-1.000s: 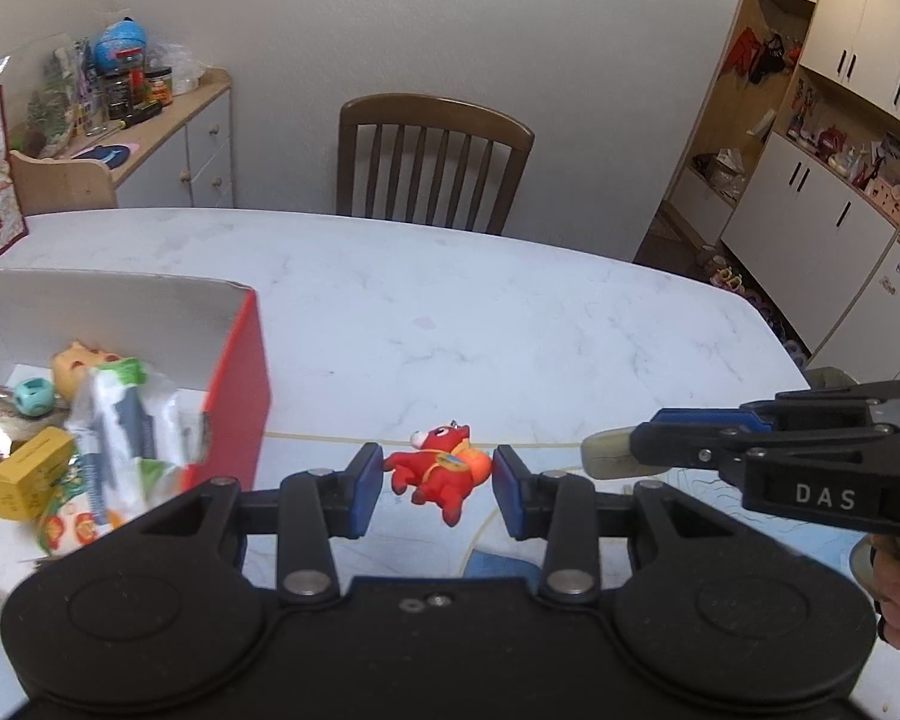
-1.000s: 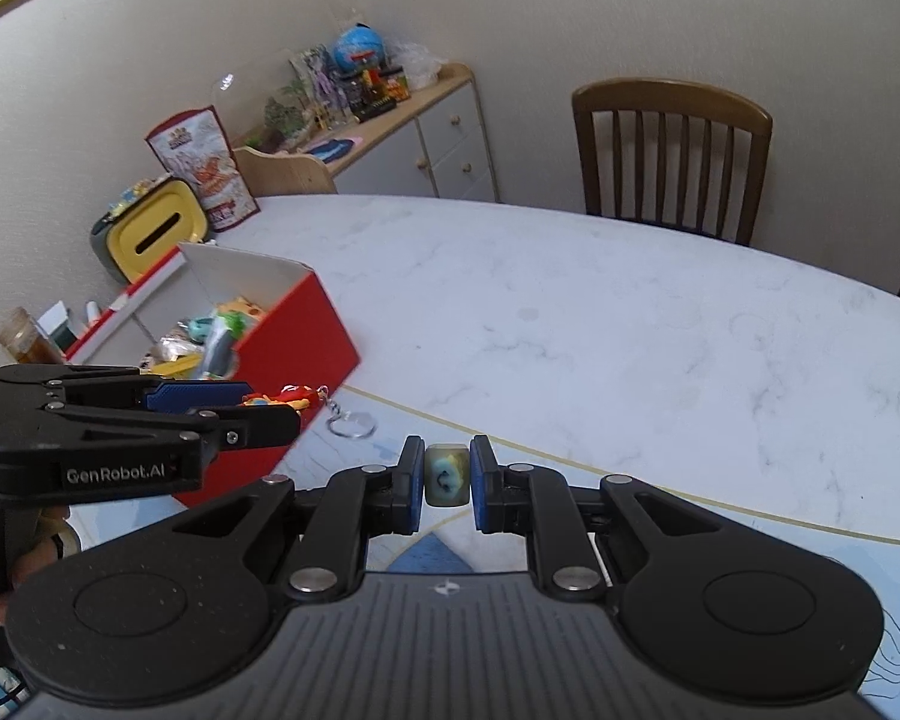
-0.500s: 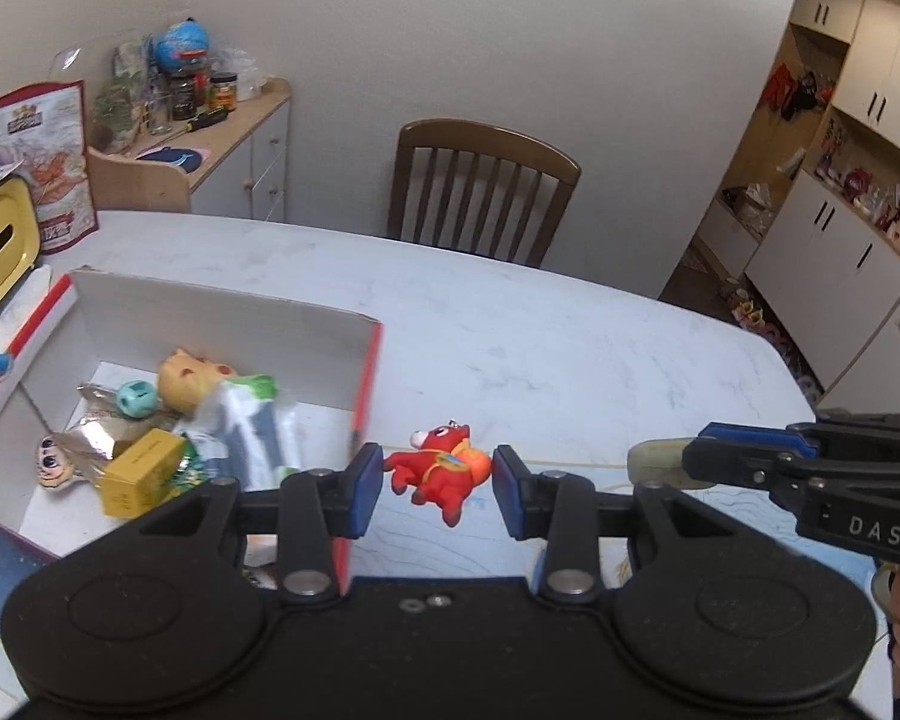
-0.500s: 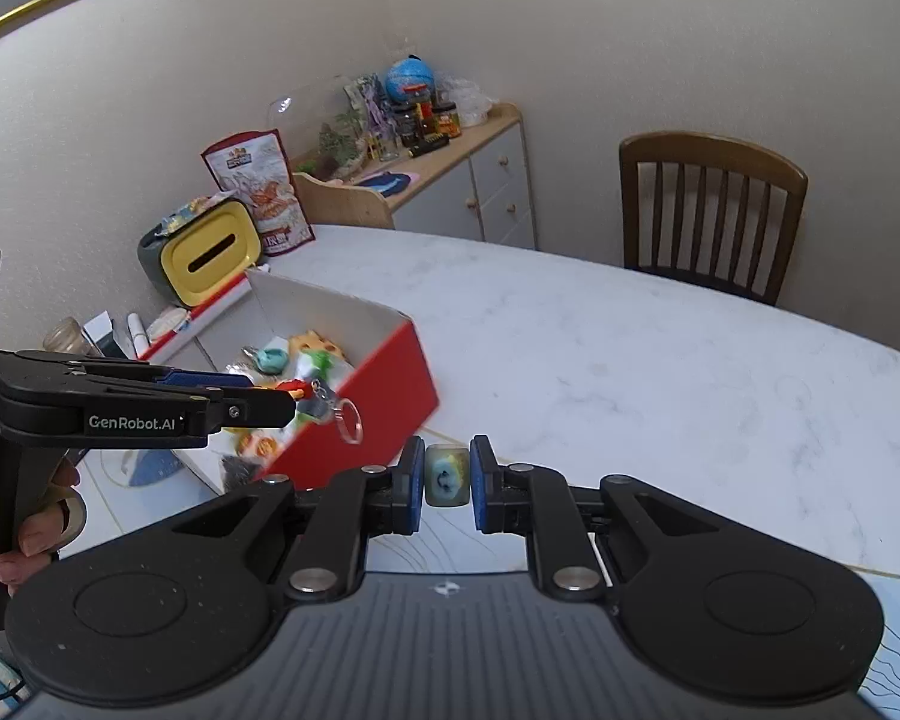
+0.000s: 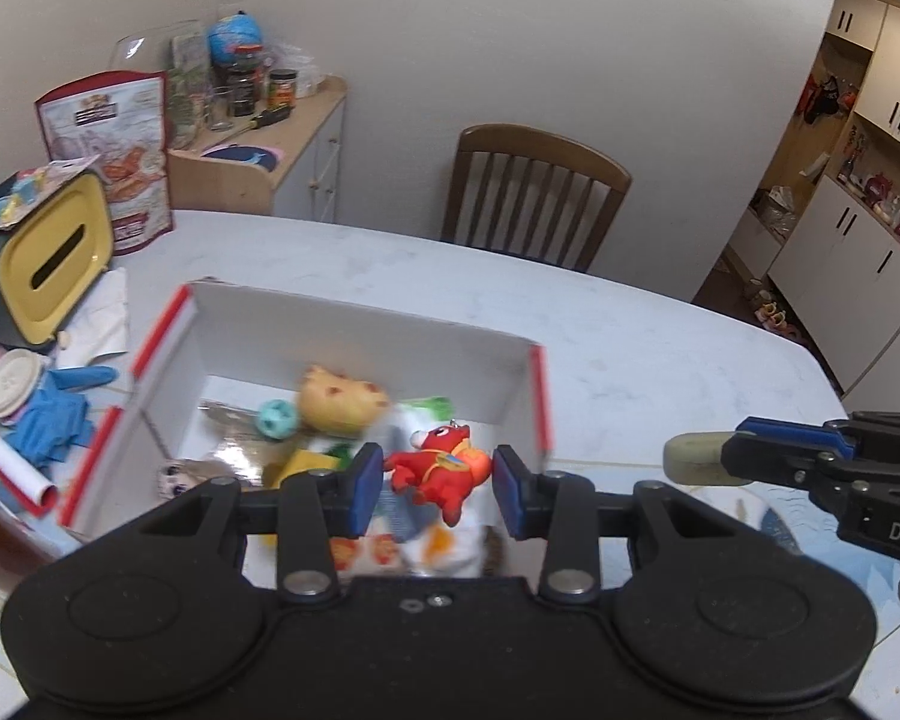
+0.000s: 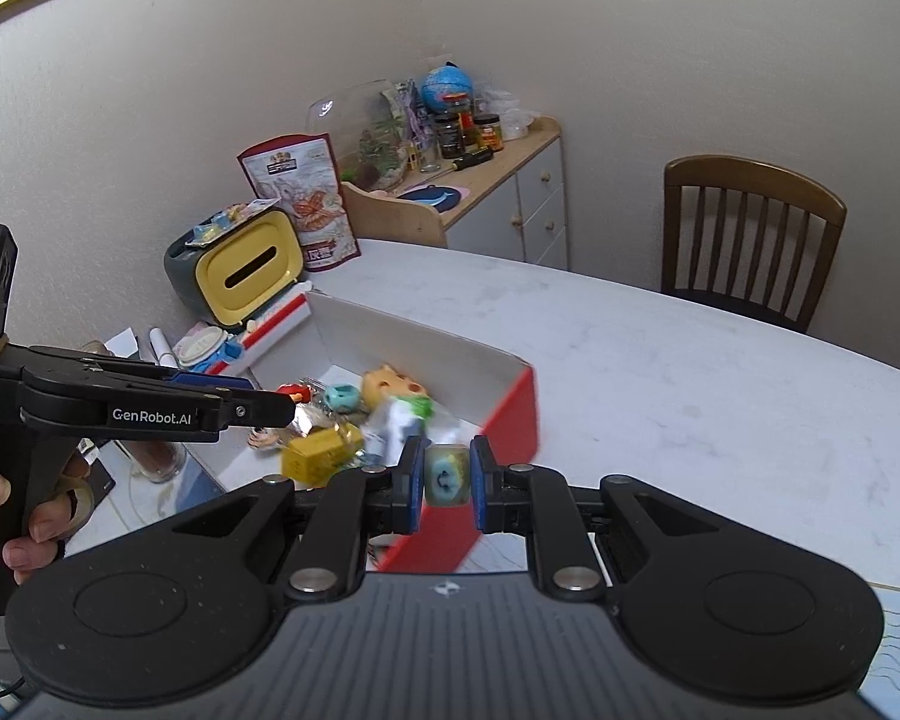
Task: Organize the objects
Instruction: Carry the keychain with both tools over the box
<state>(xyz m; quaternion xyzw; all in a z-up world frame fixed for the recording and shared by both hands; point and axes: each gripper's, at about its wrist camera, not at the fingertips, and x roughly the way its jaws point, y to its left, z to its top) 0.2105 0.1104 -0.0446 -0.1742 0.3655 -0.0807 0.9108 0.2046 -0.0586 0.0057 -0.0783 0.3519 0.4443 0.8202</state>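
Observation:
My left gripper (image 5: 438,487) is shut on a small red dragon toy (image 5: 435,468) and hangs over the near right part of an open red-and-white box (image 5: 360,319). The box holds several small toys and packets, among them a yellow block (image 6: 321,457) and a teal ball (image 6: 340,397). In the right wrist view, my right gripper (image 6: 446,483) is shut on a small pale cube (image 6: 446,476) with a blue mark, just above the box's (image 6: 414,348) near red wall. The cube (image 5: 693,459) also shows at the right gripper's tip in the left wrist view.
The box stands on a white marble table (image 5: 660,360). A yellow-fronted tissue holder (image 5: 48,270), a snack bag (image 5: 111,144) and blue cloth (image 5: 54,420) lie left of the box. A wooden chair (image 5: 534,192) stands at the far side, a low cabinet (image 6: 498,192) behind.
Both grippers have risen and swung left toward the box, each keeping its toy. The red toy now hangs over the box's inside and the cube over its near wall.

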